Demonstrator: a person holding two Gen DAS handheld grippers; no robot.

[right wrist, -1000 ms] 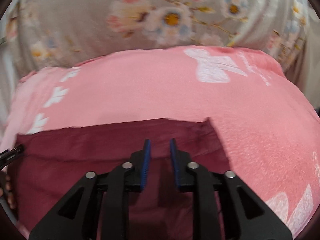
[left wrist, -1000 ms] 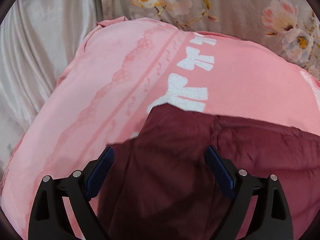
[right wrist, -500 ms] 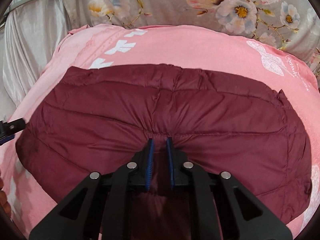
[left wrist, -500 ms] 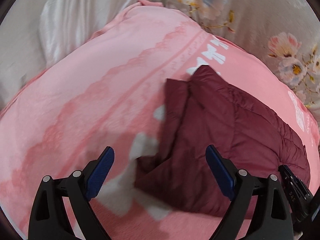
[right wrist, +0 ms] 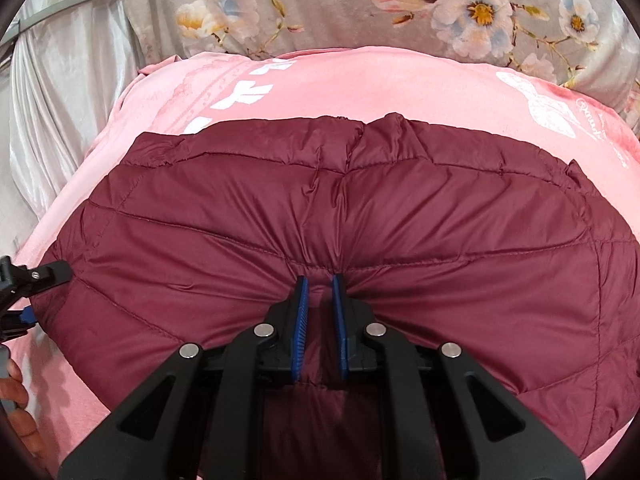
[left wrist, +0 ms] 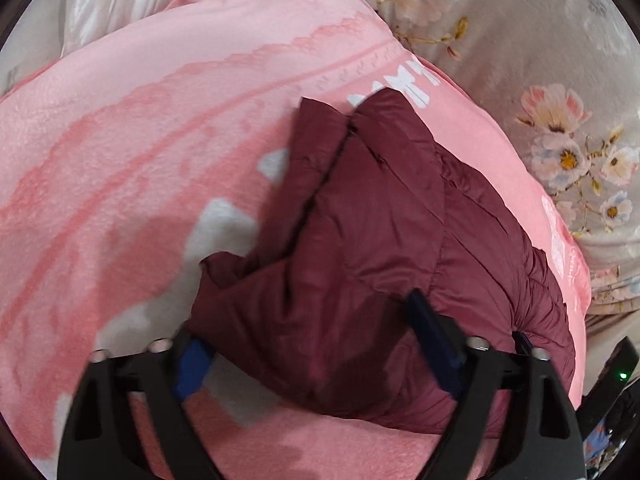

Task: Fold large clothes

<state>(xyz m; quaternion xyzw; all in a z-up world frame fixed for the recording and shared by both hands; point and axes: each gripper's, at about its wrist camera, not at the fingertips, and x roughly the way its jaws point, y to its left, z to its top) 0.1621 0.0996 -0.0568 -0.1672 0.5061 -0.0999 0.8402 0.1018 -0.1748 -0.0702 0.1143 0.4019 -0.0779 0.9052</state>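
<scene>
Jacket (right wrist: 320,216): dark red quilted puffer, lying folded across the middle of the right wrist view, on the pink blanket (left wrist: 120,160).
Right gripper (right wrist: 319,280): clenched on a pinch of the jacket's near edge, lower centre of the frame; fabric puckers into the blue pads.
Left gripper (left wrist: 308,328): jaws closing, with the jacket's corner between them, lower centre of its view; pads not visibly pressing yet.
Doing it well: probably take all layers at that corner before lifting, keeping both edges level.
Materials: slick, puffy, stitched shell; fuzzy blanket with white print; flowered grey sheet (right wrist: 320,8) beyond.
</scene>
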